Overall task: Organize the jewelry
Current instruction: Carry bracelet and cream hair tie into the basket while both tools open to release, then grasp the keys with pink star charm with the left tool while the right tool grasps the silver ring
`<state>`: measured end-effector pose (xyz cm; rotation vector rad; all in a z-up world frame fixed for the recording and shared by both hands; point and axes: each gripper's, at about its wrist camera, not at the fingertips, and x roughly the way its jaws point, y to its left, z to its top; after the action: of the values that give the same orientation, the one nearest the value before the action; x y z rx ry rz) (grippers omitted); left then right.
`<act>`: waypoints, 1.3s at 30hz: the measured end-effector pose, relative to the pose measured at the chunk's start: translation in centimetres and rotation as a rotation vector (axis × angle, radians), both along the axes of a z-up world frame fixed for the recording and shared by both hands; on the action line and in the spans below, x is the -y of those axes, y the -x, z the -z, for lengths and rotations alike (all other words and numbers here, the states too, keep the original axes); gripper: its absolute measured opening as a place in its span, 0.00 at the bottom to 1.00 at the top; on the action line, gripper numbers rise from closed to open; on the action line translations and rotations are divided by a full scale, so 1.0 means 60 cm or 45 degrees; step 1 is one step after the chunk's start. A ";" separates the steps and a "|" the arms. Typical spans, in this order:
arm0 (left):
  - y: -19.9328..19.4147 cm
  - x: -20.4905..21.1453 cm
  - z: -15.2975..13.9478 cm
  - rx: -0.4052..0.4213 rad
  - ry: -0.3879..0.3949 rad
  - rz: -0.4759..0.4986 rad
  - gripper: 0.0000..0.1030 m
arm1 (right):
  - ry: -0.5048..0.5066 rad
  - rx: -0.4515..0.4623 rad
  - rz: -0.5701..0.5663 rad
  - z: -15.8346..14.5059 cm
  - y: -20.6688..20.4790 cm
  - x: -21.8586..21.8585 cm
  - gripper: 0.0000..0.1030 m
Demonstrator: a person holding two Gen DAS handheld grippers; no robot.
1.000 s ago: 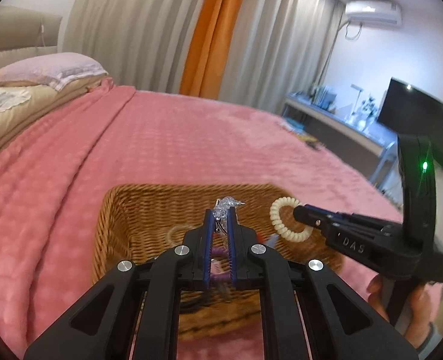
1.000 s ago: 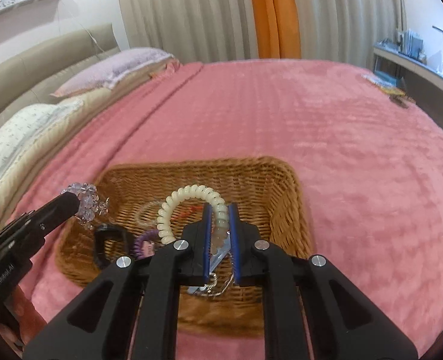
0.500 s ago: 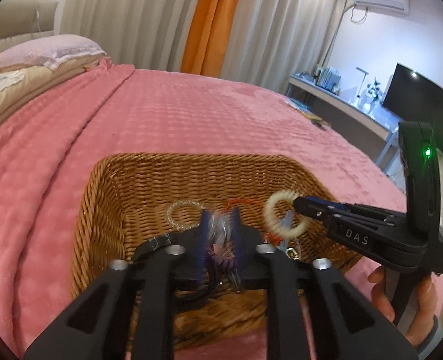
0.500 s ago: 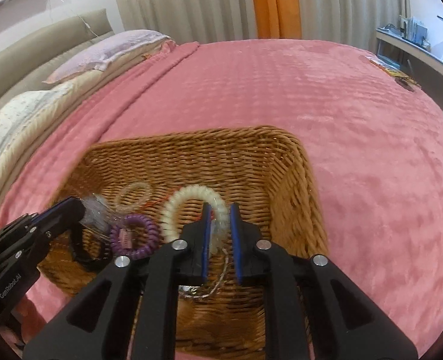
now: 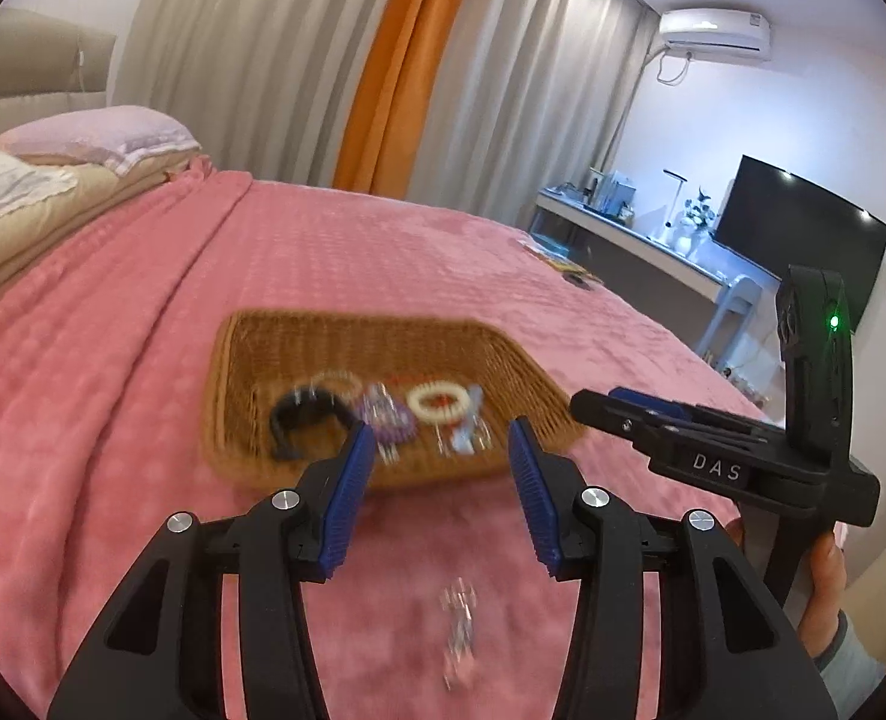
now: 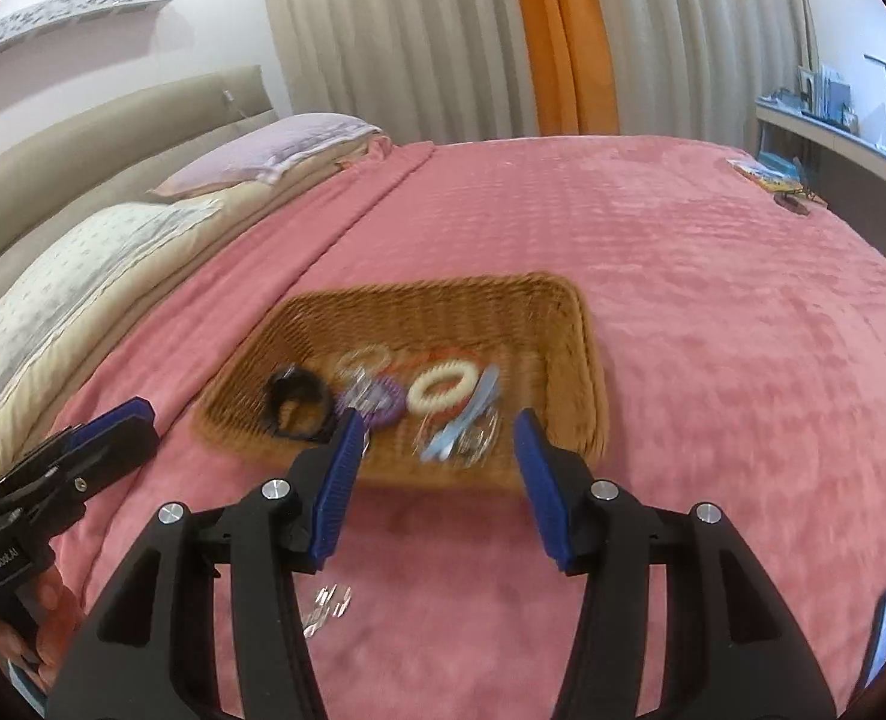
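Left gripper (image 5: 443,480) and right gripper (image 6: 437,474): fingers wide, holding nothing, above bed (image 6: 712,360); jewelry lies in basket (image 6: 586,360).

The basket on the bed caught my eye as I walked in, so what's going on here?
A person holding two handheld grippers is sorting jewelry into the wicker basket on the pink blanket. Both the left gripper and right gripper are open and empty, held back from the basket. Inside lie a cream coil hair tie, a purple one and a black band. One shiny silver piece lies on the blanket outside it.
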<state>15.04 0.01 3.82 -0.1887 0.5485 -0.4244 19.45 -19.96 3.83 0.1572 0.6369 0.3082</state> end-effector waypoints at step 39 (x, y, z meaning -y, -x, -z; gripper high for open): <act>0.031 0.005 0.144 -0.357 -0.236 -0.133 0.21 | 0.158 -0.172 -0.165 0.131 0.066 -0.095 0.43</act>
<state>13.17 -0.30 -4.83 -0.0985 0.8453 -0.2441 15.50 -14.28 -4.04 0.0176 0.7994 0.3842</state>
